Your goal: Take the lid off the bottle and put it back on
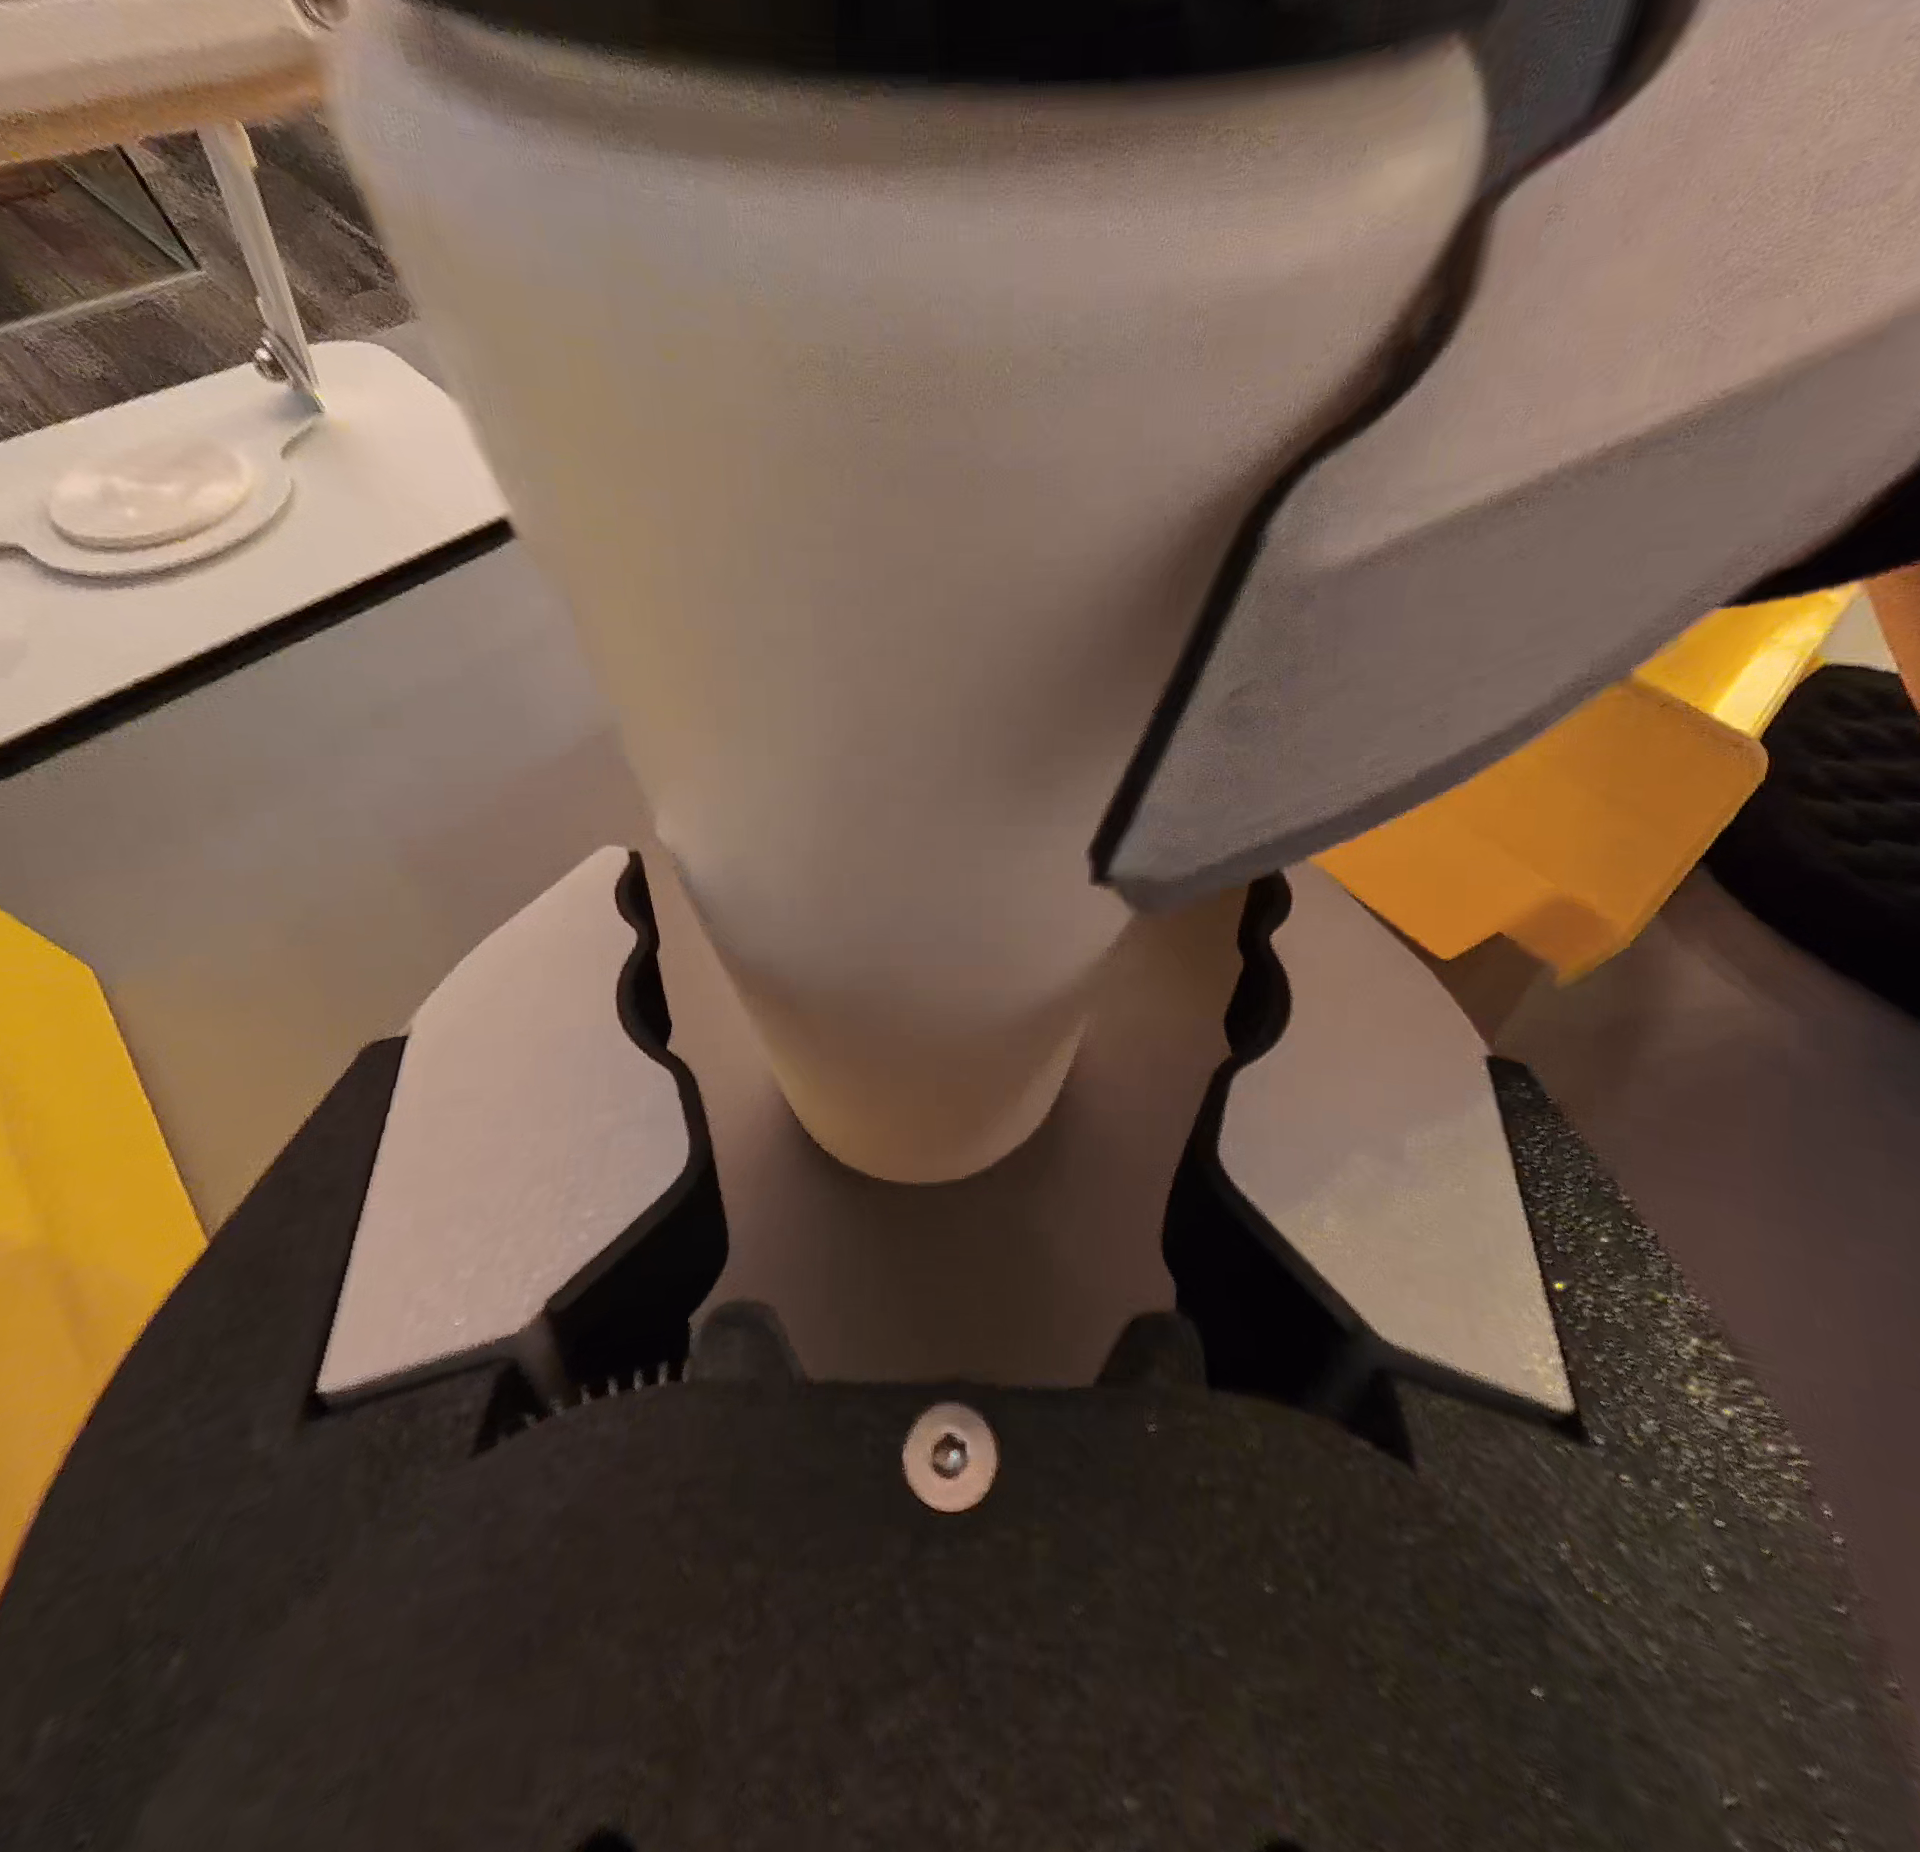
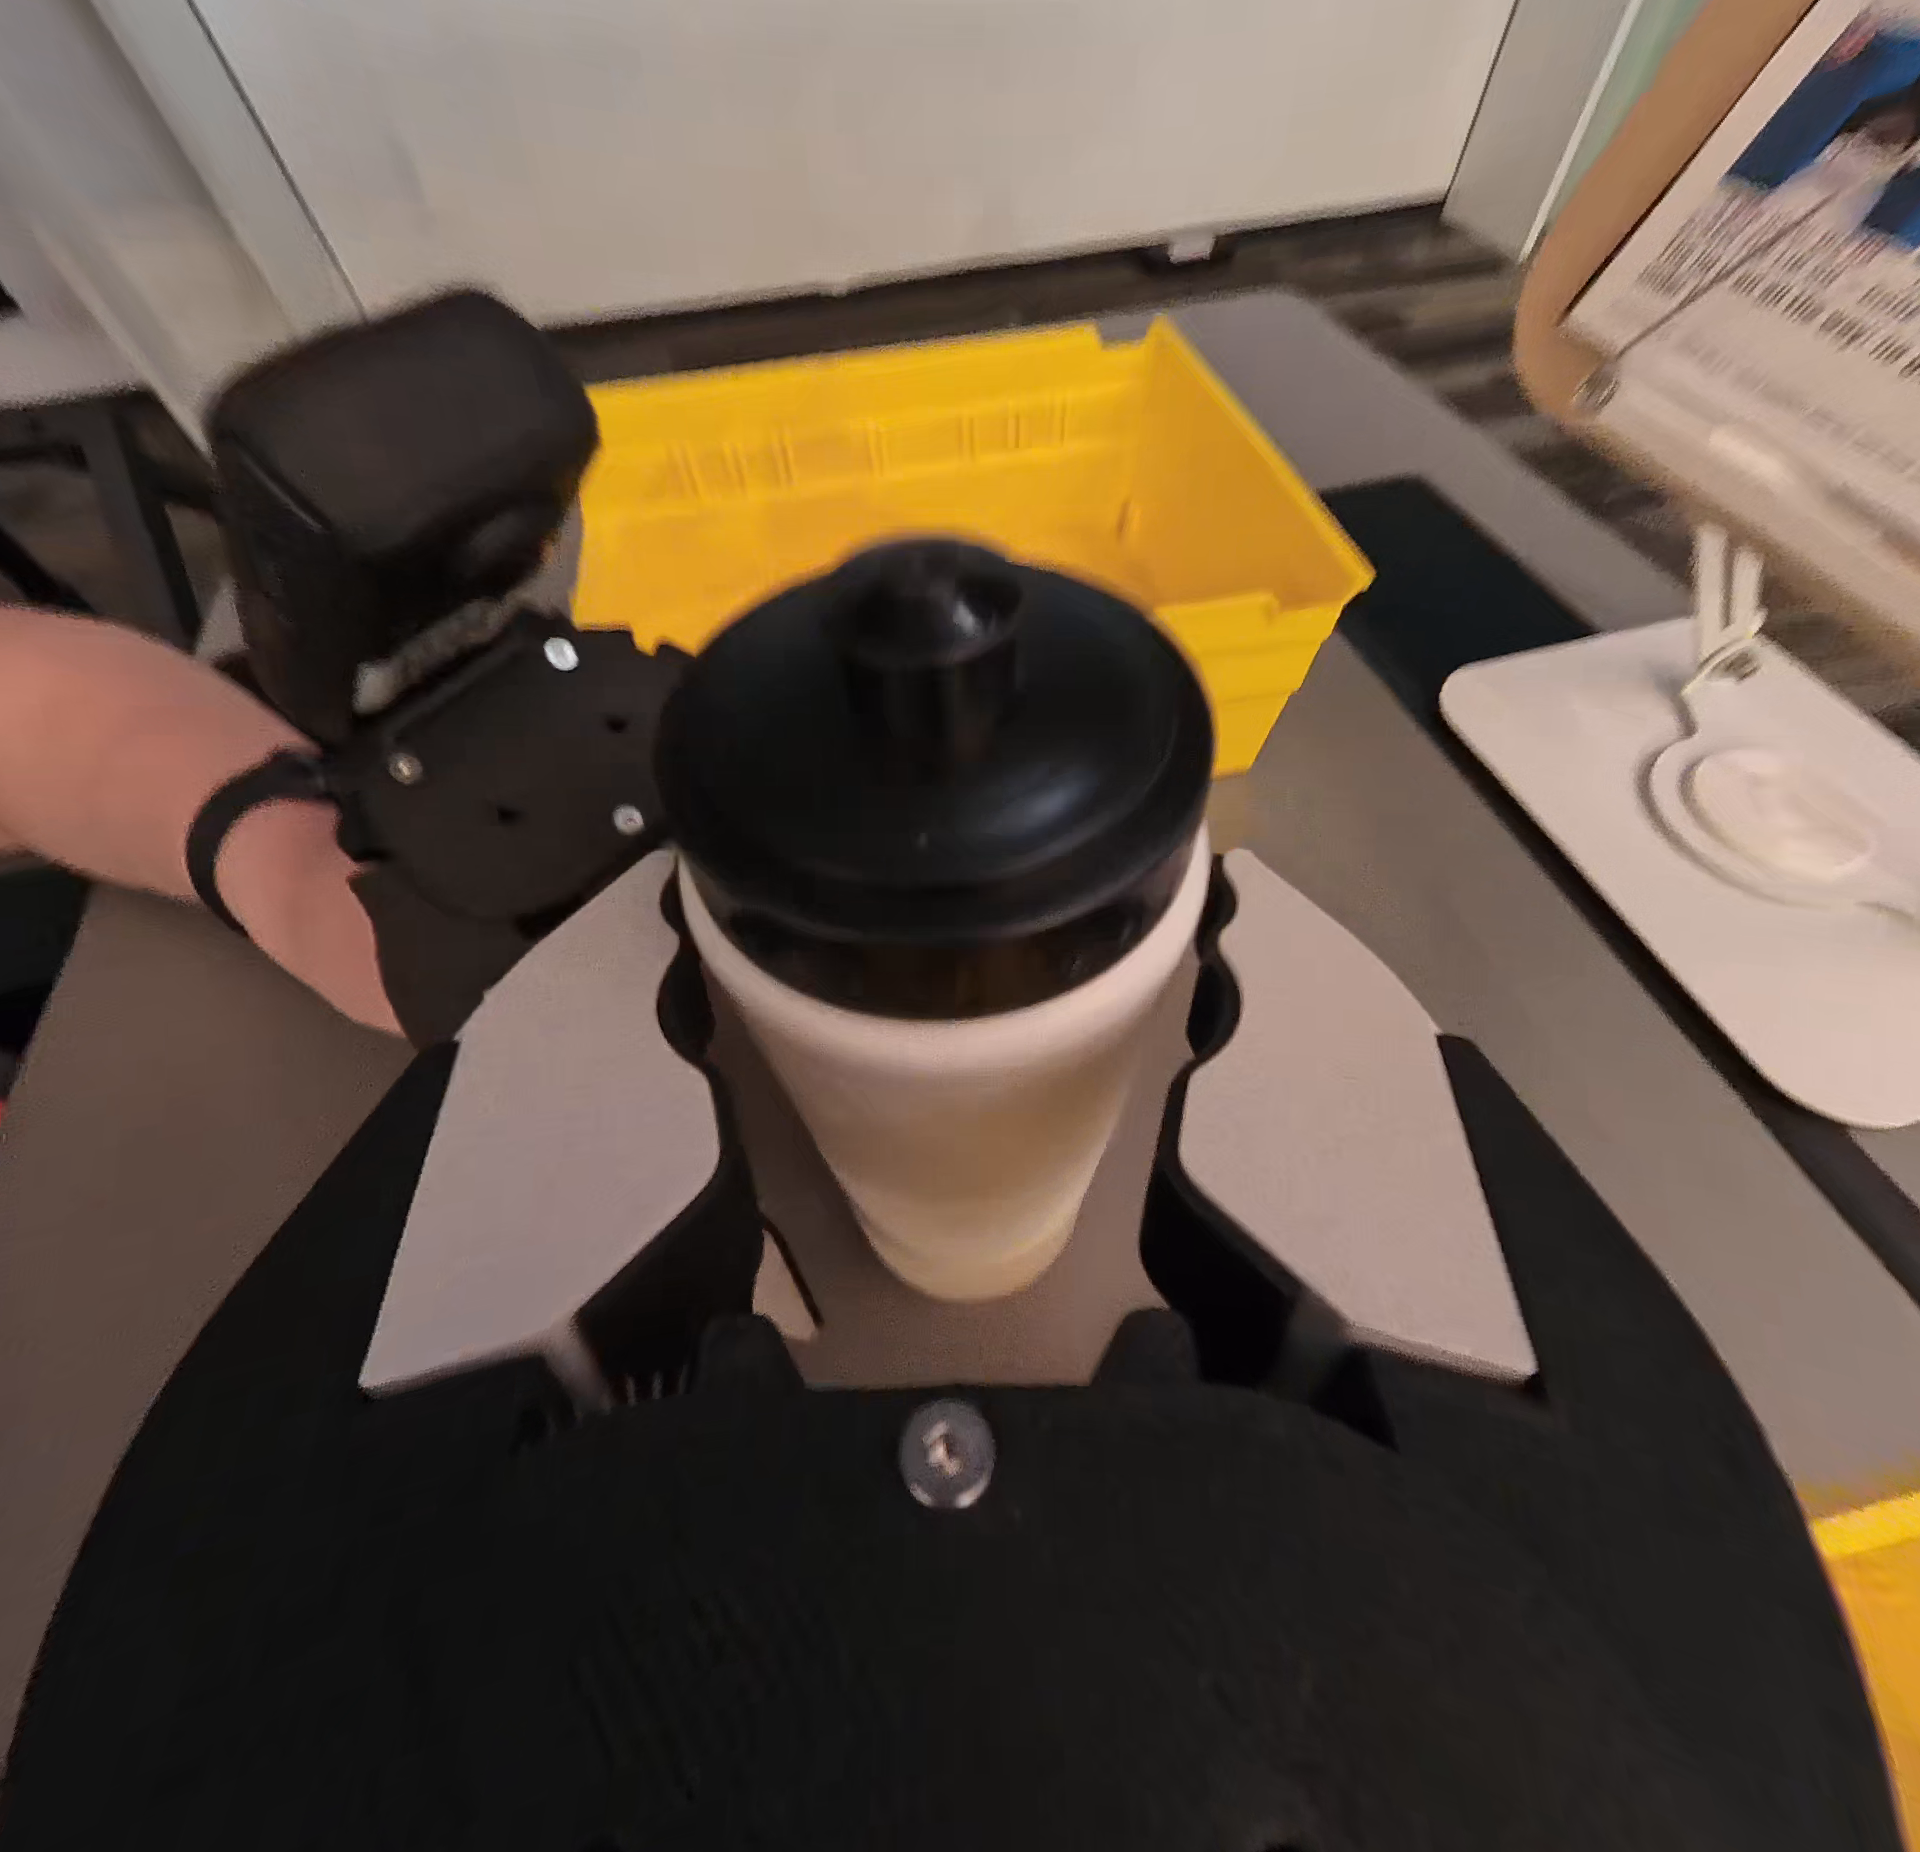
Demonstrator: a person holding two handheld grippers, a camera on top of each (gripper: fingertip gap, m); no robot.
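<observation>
Left tongs (image 1: 951, 971) spread open around the white bottle (image 1: 883, 555), low on its body. Right tongs (image 2: 951, 981) spread open under the black lid (image 2: 935, 763). Clamp body squarely before twisting.

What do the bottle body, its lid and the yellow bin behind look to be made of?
Bottle: probably matte white plastic; soft, even, glare-free surface.
Lid: black plastic, semi-gloss; faint highlights on its dome and spout.
Yellow bin: looks like moulded rigid plastic; ribbed walls, uniform colour.
Blur leaves the finer texture open.
</observation>
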